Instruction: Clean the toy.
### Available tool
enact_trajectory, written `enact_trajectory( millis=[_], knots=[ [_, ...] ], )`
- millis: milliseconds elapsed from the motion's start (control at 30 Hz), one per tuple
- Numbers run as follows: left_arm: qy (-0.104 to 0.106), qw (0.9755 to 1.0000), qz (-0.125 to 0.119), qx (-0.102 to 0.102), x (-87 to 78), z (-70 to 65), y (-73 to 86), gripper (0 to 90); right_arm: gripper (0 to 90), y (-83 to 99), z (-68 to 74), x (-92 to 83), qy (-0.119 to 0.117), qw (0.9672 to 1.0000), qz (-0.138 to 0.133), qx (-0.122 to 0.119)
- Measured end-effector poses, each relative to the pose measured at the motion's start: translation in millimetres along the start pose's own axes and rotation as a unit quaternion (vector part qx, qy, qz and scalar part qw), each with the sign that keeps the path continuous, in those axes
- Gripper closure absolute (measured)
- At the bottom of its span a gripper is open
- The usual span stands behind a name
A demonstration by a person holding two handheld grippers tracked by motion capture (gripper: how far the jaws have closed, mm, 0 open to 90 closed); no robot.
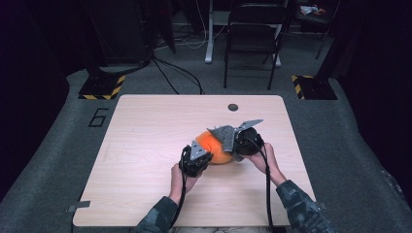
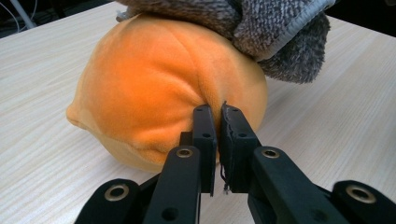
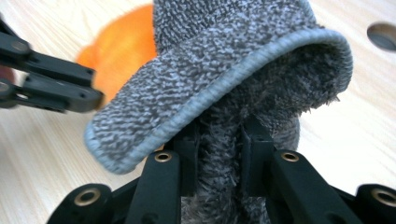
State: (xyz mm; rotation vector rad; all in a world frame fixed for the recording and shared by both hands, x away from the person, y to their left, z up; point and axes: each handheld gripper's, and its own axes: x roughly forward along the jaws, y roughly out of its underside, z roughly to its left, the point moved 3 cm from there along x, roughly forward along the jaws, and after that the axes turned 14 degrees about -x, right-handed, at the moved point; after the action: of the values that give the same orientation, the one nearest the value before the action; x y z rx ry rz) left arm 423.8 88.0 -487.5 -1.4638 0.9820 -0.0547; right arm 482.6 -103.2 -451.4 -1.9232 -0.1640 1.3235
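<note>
An orange plush toy (image 1: 216, 147) (image 2: 154, 93) lies near the middle of the wooden table (image 1: 145, 145). My left gripper (image 1: 203, 158) (image 2: 217, 116) is shut on a pinch of the plush fabric at its near side. A grey fuzzy cloth (image 1: 224, 134) (image 3: 224, 60) with a pale bound edge drapes over the top of the plush (image 3: 121, 46). My right gripper (image 1: 234, 141) (image 3: 218, 140) is shut on a fold of this cloth, which hangs between its jaws. The cloth (image 2: 280, 32) covers the plush's upper right in the left gripper view.
A round cable hole (image 1: 233, 107) (image 3: 383, 35) sits in the table's far edge. Beyond the table stand a folding chair (image 1: 252, 39) and floor stands with yellow-black tape (image 1: 102, 87). Bare tabletop lies to the left and front.
</note>
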Motion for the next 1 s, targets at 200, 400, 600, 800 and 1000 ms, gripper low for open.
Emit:
enact_trajectory(
  millis=[200, 400, 600, 800, 1000],
  knots=[
    [-0.001, 1.0000, 0.001, -0.003, 0.0, 2.4, 0.3, 84.9, 72.0, 10.2, -9.6, 6.5, -0.002, 0.9995, 0.026, 0.019],
    [-0.001, 1.0000, 0.001, -0.005, 0.8, 2.0, 0.7, 84.9, 71.6, 27.5, -18.1, 19.4, 0.002, 0.9974, 0.058, 0.043],
    [-0.002, 1.0000, -0.003, -0.007, 1.3, 3.8, 1.0, 84.9, 71.1, 43.4, -20.0, 39.8, 0.004, 0.9937, 0.093, 0.062],
    [-0.003, 0.9999, -0.003, -0.010, 0.3, 3.3, 1.1, 84.7, 71.2, 40.9, -19.5, 37.5, 0.017, 0.9941, 0.095, 0.049],
    [-0.003, 1.0000, -0.004, -0.008, 1.0, 4.4, 1.0, 84.5, 72.0, 19.4, -22.9, 2.7, 0.029, 0.9979, 0.044, 0.037]
  ],
)
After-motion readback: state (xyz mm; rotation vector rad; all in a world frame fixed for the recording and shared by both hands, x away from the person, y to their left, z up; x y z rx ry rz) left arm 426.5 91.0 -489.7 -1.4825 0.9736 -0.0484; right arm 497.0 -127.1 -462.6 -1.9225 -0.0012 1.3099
